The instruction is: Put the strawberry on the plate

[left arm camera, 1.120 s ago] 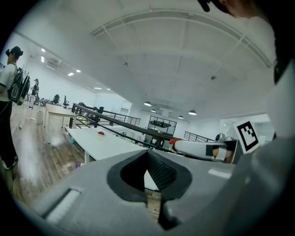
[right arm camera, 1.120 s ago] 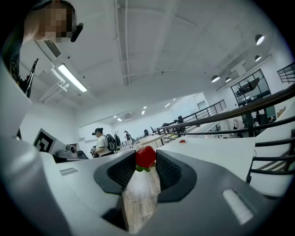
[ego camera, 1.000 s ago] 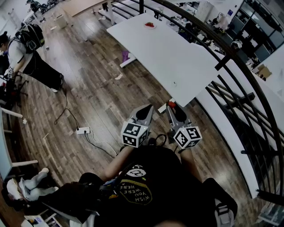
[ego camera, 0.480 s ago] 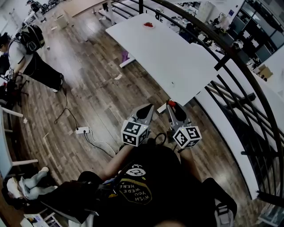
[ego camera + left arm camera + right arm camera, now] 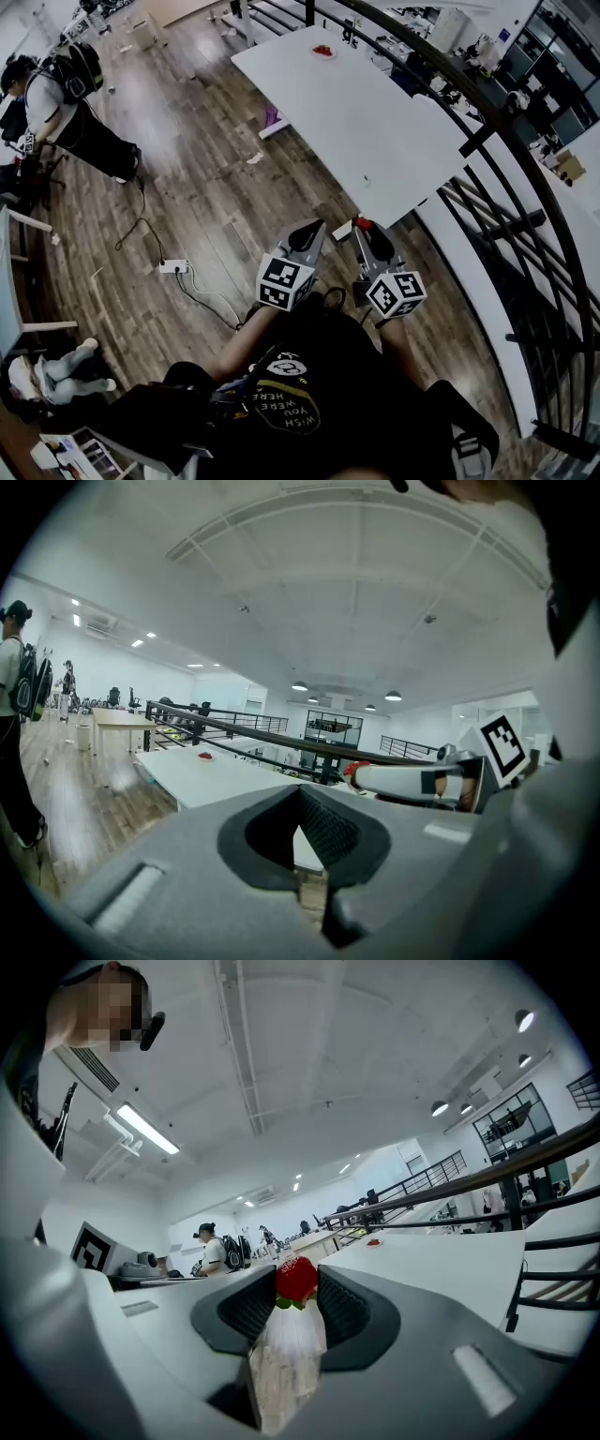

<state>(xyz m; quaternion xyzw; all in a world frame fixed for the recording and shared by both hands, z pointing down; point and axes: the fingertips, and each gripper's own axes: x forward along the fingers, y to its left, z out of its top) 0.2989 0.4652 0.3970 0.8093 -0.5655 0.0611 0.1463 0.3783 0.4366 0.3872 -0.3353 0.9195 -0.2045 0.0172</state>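
Observation:
A red strawberry (image 5: 296,1279) is pinched between the jaws of my right gripper (image 5: 296,1285), well short of the table. In the head view the strawberry (image 5: 362,223) shows as a red dot at the tip of that gripper (image 5: 363,227), just off the near corner of the long white table (image 5: 375,131). A small plate (image 5: 322,52) with something red on it sits at the table's far end. That plate (image 5: 374,1241) also shows far ahead in the right gripper view. My left gripper (image 5: 310,231) hangs beside the right one, shut and empty.
A black railing (image 5: 487,122) runs along the right side of the table. A person with a backpack (image 5: 66,103) stands at the far left. A power strip with its cable (image 5: 173,267) lies on the wooden floor to the left of my grippers.
The view has shifted a little, and the table and plate sit slightly differently in the frame. Both grippers keep the same pose, with the strawberry still held.

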